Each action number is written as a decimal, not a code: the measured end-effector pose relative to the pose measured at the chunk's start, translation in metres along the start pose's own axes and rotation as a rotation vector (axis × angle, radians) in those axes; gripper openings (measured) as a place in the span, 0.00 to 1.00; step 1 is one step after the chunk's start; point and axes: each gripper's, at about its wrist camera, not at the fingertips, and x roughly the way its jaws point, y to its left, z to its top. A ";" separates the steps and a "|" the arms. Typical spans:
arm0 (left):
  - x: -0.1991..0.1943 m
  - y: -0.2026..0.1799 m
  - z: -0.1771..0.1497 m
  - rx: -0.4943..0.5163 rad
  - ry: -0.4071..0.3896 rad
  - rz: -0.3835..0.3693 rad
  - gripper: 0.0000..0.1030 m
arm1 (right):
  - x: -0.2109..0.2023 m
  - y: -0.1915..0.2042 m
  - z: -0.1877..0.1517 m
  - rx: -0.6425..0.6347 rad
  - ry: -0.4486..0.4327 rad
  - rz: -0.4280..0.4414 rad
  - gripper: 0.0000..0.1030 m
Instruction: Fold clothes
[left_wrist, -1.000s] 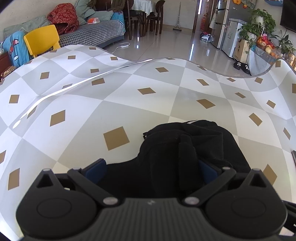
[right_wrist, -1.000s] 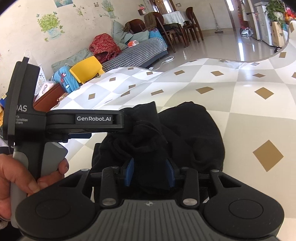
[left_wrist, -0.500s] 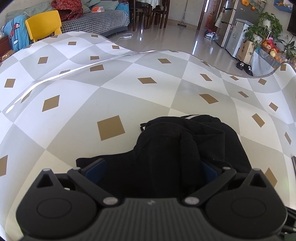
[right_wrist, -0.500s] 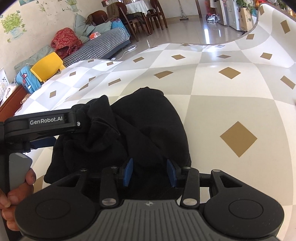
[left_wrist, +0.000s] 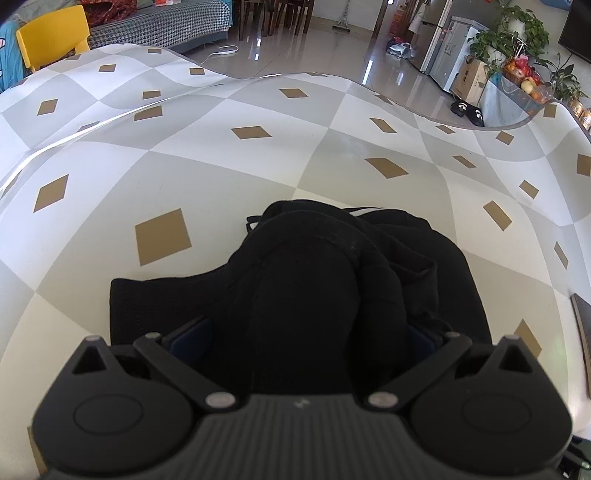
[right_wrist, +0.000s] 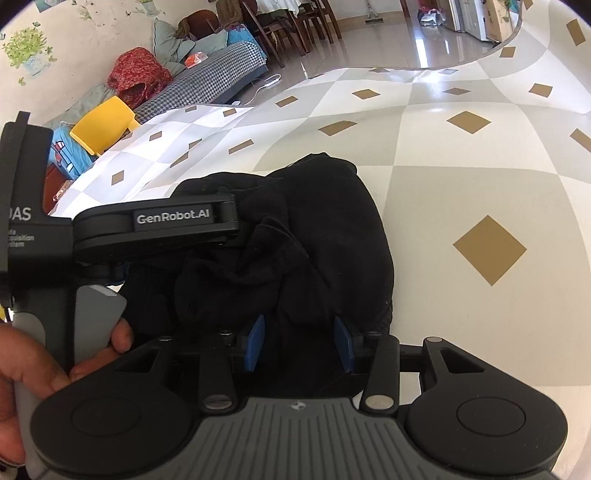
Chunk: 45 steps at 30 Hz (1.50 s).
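Black garment (left_wrist: 332, 288) sits bunched in a heap on the checkered tabletop (left_wrist: 221, 177), at 6 o'clock in both wrist views, tight against the two grippers. Left gripper (left_wrist: 306, 336): fingers (left_wrist: 192, 334) spread wide with a thick roll of the black cloth filling the gap between them; can't tell whether the pads actually press it. Right gripper (right_wrist: 299, 343): blue fingers (right_wrist: 255, 341) roughly half open with a fold of the same garment between them, cloth looks pinched; the left gripper's body reaches in from 9 o'clock, held by a hand (right_wrist: 22, 373).
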 end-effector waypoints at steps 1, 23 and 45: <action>0.002 -0.003 0.000 0.009 0.003 -0.003 1.00 | -0.001 -0.001 0.000 0.004 0.006 0.006 0.40; 0.005 -0.057 0.029 0.251 0.110 -0.085 1.00 | -0.037 -0.029 0.025 -0.051 -0.005 -0.046 0.41; -0.047 -0.009 0.021 0.119 0.092 -0.119 1.00 | 0.015 -0.065 0.083 -0.011 -0.067 -0.068 0.41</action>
